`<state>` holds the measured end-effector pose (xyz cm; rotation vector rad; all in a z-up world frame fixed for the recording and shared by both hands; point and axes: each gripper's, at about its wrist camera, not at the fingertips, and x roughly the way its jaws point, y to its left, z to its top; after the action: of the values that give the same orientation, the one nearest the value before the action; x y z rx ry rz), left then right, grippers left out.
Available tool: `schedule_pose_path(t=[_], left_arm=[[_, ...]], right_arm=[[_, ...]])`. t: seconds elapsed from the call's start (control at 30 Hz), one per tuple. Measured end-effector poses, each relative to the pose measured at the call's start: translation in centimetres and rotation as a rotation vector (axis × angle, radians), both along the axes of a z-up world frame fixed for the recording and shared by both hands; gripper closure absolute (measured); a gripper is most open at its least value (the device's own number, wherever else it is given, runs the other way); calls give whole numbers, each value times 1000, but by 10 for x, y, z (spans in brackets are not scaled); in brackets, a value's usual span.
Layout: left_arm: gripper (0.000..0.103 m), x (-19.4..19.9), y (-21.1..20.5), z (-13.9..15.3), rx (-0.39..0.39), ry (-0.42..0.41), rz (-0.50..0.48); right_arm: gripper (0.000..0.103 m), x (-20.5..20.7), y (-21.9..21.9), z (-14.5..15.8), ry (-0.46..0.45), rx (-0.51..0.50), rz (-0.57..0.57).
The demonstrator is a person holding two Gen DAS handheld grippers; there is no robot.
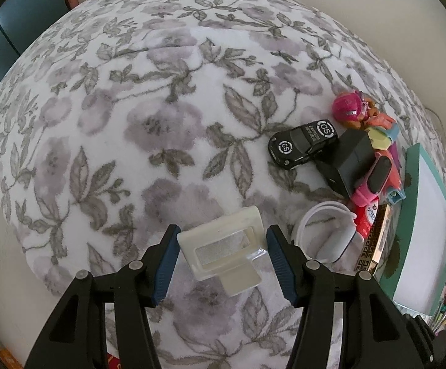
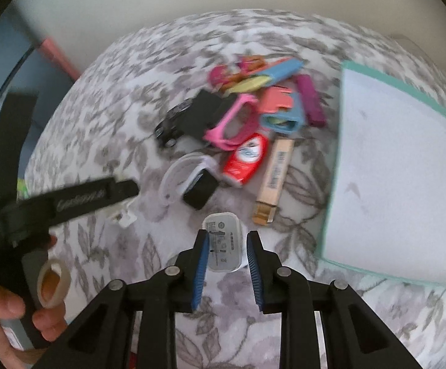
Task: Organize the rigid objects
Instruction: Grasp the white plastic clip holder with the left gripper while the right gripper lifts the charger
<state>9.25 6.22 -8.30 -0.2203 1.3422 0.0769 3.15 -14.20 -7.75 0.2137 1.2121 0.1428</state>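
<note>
two grippers sit apart-jawed: left gripper straddles the clear plastic holder, right gripper the white charger. centre each piece, then squeeze gently so nothing slips on the blanket.

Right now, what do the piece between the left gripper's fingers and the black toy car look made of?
The pale piece looks like translucent, milky plastic with a matte finish: light passes its thin edges. The black toy car has a glossy painted shell with sharp highlights; die-cast metal or hard plastic, I cannot tell which. Both lie on the fuzzy floral blanket.

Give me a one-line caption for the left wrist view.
Left tool open around a translucent plastic piece on the floral blanket, toy clutter at right.
</note>
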Motion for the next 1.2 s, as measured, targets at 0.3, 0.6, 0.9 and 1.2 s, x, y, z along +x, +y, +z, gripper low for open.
schedule_pose_path(t=[0.3, 0.6, 0.9, 1.2], left_arm=[[44, 1, -1, -1, -3, 4, -13], [44, 0, -3, -9, -2, 20, -21], [43, 4, -8, -24, 27, 38, -31], [43, 6, -25, -33, 93, 20, -70]], right_arm=[[55, -1, 3, 4, 1, -26, 11], [55, 1, 27, -5, 7, -92, 74], [62, 9, 36, -34, 73, -164, 88], [67, 12, 35, -35, 71, -179, 80]])
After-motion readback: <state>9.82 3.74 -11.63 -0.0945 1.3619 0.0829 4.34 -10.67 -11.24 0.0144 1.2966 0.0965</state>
